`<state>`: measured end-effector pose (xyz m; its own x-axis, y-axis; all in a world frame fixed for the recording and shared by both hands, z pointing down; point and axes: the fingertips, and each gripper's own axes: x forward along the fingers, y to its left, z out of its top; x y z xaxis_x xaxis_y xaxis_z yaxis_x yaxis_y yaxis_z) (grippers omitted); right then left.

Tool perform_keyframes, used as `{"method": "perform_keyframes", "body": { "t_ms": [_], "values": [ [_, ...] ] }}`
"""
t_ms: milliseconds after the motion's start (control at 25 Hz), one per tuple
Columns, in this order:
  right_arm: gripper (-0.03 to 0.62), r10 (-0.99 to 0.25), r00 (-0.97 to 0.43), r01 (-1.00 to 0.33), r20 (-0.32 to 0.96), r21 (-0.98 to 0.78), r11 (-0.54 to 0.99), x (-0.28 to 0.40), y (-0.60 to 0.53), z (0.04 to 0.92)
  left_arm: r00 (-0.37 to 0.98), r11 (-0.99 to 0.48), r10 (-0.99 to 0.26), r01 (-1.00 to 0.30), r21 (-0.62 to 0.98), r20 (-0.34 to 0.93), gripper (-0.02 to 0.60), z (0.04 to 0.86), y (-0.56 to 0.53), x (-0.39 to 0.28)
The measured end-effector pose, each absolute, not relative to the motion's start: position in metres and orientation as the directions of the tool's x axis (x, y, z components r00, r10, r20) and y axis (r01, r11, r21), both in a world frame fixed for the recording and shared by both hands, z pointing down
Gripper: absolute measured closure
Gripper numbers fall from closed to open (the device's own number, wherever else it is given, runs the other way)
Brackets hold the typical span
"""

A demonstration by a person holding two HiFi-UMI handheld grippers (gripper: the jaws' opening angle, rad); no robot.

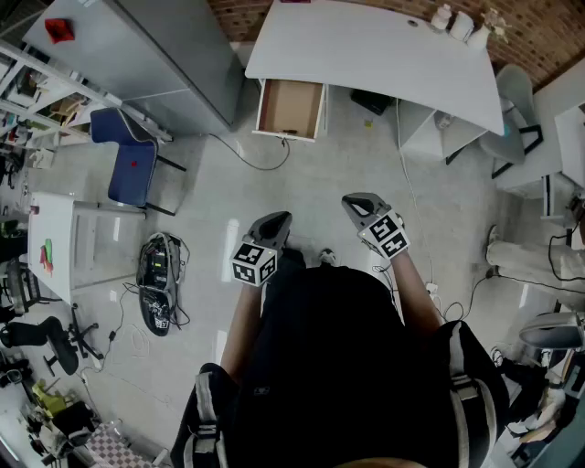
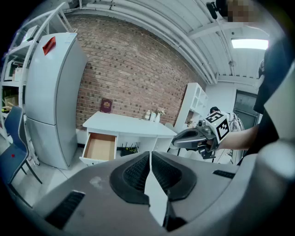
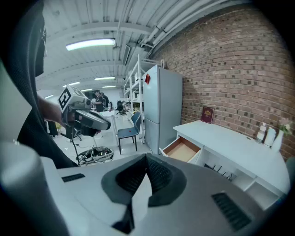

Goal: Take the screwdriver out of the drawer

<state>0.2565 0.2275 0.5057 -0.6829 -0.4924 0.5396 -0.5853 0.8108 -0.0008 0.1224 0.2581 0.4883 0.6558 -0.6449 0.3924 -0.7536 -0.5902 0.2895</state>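
Two tongs, both held low in front of the person's black top. Left tongs (image 1: 278, 218): clenched, tips touching, nothing between them in the left gripper view. Right tongs (image 1: 351, 199): same, clenched and empty in the right gripper view. They sit apart from each other, both pointing toward the desk. One marker cube on each.

Floor (image 1: 302, 183): pale grey, glossy. One black tangle of cables (image 1: 157, 279) lies on it to the left. One small white table (image 1: 57, 239) stands further left. One blue chair (image 1: 132, 160) stands beyond the cables, near the fridge.

One drawer (image 1: 291, 107): pulled open under the left end of the surface, with a plain brown bottom showing. Screwdriver: can't be made out in any view. Both tongs are well apart from the drawer.

One surface (image 1: 366, 55): white desk with a curved front edge, top mostly bare. Three small white bottles (image 1: 460, 23) are grouped at its far right end. One dark red book (image 3: 207, 114) stands upright at the back, against the wall. One grey office chair (image 1: 512, 101) stands off the right end.

One grey fridge (image 1: 155, 55) stands left of the surface, with one red tag (image 1: 58, 29) on its door. White shelving (image 1: 37, 82) stands beyond it on the left. The back is a brick wall (image 2: 133, 69), under a white ribbed ceiling with strip lights.
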Motion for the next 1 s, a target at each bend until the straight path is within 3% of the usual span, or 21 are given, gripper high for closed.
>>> {"method": "perform_keyframes", "body": {
  "t_ms": [1000],
  "values": [
    [0.539, -0.478, -0.680, -0.586, 0.556, -0.020, 0.810, 0.273, 0.219, 0.513, 0.644, -0.575, -0.656, -0.764, 0.292, 0.394, 0.558, 0.481, 0.249, 0.132]
  ]
}}
